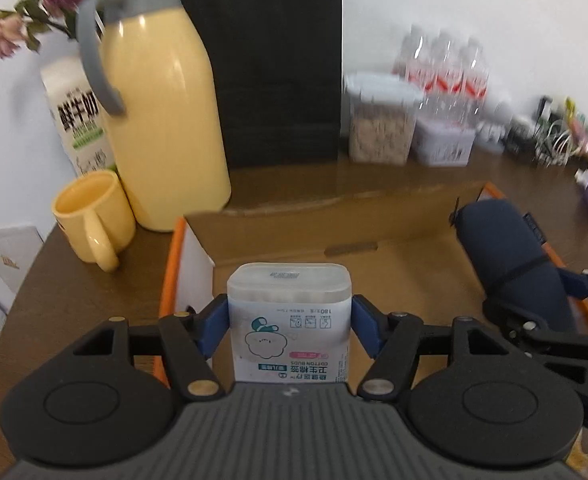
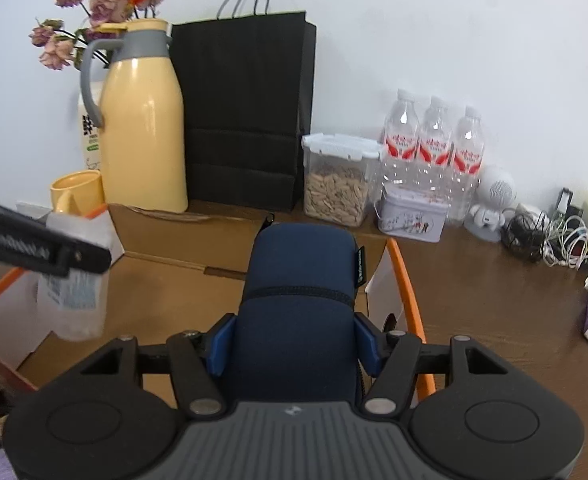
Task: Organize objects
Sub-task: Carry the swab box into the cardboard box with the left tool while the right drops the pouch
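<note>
Your left gripper [image 1: 289, 328] pinches a cotton-bud box [image 1: 289, 320], both blue pads flat against its sides. The box is translucent white with a cartoon label that reads upside down from the left wrist view. It is held over the open cardboard box [image 1: 334, 232], near that box's left wall.

Your right gripper [image 2: 294, 340] is clamped on a navy zip pouch [image 2: 300, 288], a rounded soft case with a zipper seam running across it. The pouch is carried over the right side of the cardboard box, just inside its orange-edged right wall. In the left wrist view the same pouch [image 1: 510, 256] appears at the right of the cardboard box, with the right gripper's black linkage under it.

Cardboard box: brown floor, white side walls, orange edging, sitting on a brown tabletop [image 2: 494, 300].

Behind the cardboard box's left corner: yellow thermos jug [image 2: 143, 140] with grey handle, yellow mug [image 1: 89, 216] just beside it, milk carton [image 1: 77, 116] behind the jug. Directly behind the box: black paper bag [image 2: 245, 108] against the wall. Behind its right corner: clear lidded container of seeds [image 2: 338, 180], three water bottles [image 2: 434, 144], small printed tin [image 2: 410, 216]. Well to the box's right: tangle of cables [image 2: 550, 236]. Left wrist view is blurred at the back.
</note>
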`<state>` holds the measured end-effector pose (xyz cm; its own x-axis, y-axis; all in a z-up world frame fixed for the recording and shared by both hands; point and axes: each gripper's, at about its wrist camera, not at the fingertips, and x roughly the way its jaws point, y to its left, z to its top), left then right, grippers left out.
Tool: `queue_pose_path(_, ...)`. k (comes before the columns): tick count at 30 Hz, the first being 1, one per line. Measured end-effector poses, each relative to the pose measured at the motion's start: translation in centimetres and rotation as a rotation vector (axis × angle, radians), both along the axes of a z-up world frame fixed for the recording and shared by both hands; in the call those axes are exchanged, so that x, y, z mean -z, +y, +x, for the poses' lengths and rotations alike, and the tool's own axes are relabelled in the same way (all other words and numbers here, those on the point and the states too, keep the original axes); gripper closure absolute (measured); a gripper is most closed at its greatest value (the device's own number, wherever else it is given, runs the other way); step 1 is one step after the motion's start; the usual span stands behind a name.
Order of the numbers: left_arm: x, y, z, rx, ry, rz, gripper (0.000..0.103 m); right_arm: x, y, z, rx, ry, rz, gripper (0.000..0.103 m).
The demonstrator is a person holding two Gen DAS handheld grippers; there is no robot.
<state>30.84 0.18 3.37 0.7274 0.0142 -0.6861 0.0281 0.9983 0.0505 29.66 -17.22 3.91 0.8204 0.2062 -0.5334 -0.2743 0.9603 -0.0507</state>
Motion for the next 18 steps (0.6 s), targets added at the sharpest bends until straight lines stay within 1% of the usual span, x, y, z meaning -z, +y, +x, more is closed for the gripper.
queue_pose_path(5,1.3,0.1,1.5,-0.019,0.045,0.032,0.037,1.2,-0.5,0.6,0.004,0.025,-0.002,0.043)
queue_pose_path(7,1.5,-0.2,1.5,-0.018,0.041,0.055,0.036,1.3,-0.9,0.9,0.014,0.037,0.004,0.042)
queue_pose_path(10,1.6,-0.7,1.3,-0.018,0.026,0.069,0.035,1.7,-1.2,1.1,0.019,0.061,-0.002,0.04)
queue_pose_path(11,1.6,-0.7,1.2,-0.018,0.02,0.069,0.032,1.7,-1.1,1.0,0.017,0.066,-0.007,0.04)
queue_pose_path(12,1.6,-0.8,1.0,-0.02,0.008,0.073,0.023,1.7,-1.0,0.9,0.016,0.054,-0.013,0.04)
queue_pose_path(13,1.5,-0.8,0.9,-0.021,-0.009,0.078,0.019,1.5,-1.0,0.6,0.018,0.037,-0.018,0.036)
queue_pose_path(14,1.3,-0.9,0.6,-0.022,-0.025,0.081,0.012,1.2,-0.9,0.4,0.021,0.023,-0.024,0.024)
queue_pose_path(15,1.1,-0.9,0.3,-0.02,-0.042,0.081,0.008,1.0,-0.7,0.1,0.018,0.008,-0.029,0.018)
queue_pose_path(16,0.9,-0.9,0.1,-0.018,-0.053,0.077,0.0,0.8,-0.7,0.0,0.015,-0.001,-0.032,0.008)
queue_pose_path(17,0.6,-0.9,-0.3,-0.02,-0.07,0.074,0.0,0.7,-0.6,-0.2,0.012,-0.009,-0.033,0.004)
queue_pose_path(18,0.3,-0.9,-0.6,-0.028,-0.087,0.078,0.0,0.5,-0.6,-0.3,0.013,-0.013,-0.032,0.004)
